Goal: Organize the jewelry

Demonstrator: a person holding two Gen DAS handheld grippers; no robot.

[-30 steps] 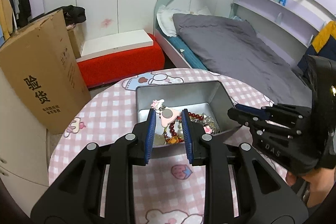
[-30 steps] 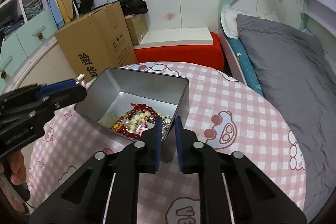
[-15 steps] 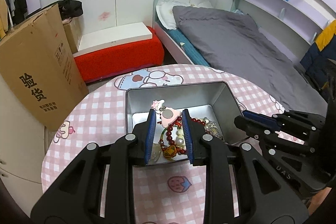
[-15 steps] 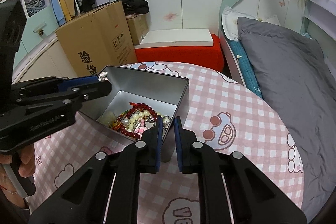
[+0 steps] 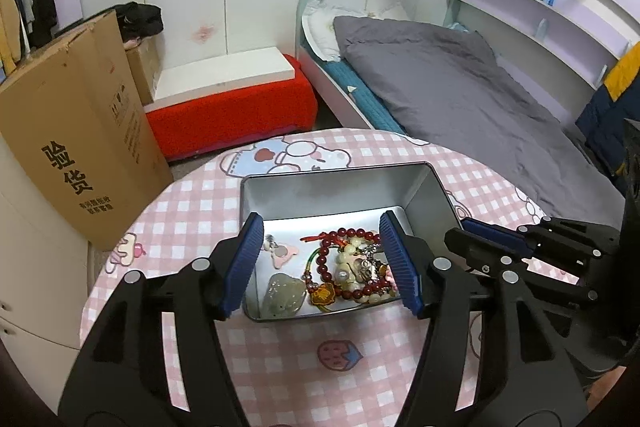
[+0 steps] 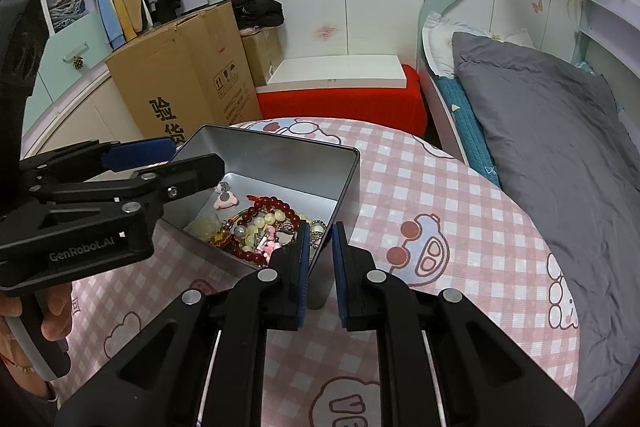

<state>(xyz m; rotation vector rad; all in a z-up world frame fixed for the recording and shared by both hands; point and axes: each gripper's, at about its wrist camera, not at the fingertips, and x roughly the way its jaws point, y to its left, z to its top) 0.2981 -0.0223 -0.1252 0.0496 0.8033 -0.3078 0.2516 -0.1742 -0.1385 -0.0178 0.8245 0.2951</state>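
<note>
Left tool (image 5: 320,263) just opened, empty; right tool (image 6: 320,269) clamps tin (image 6: 344,183) wall.

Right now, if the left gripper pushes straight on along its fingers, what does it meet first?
Probably the jewelry heap in the open silver metal tin: the red bead bracelet lies between the open left gripper fingers. Depth is unclear.

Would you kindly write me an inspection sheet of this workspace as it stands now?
Surface: round table under a pink checked cloth.
Job's things: open metal tin; inside, a red bead bracelet, pale beads, pink charm, green stone.
Clutter: nothing seen.
Grippers: left gripper open over the tin, jaws just opened, holding nothing; right gripper shut on the tin's wall.
Cables: nothing seen.
Surroundings: cardboard box, red bench, bed.
</note>
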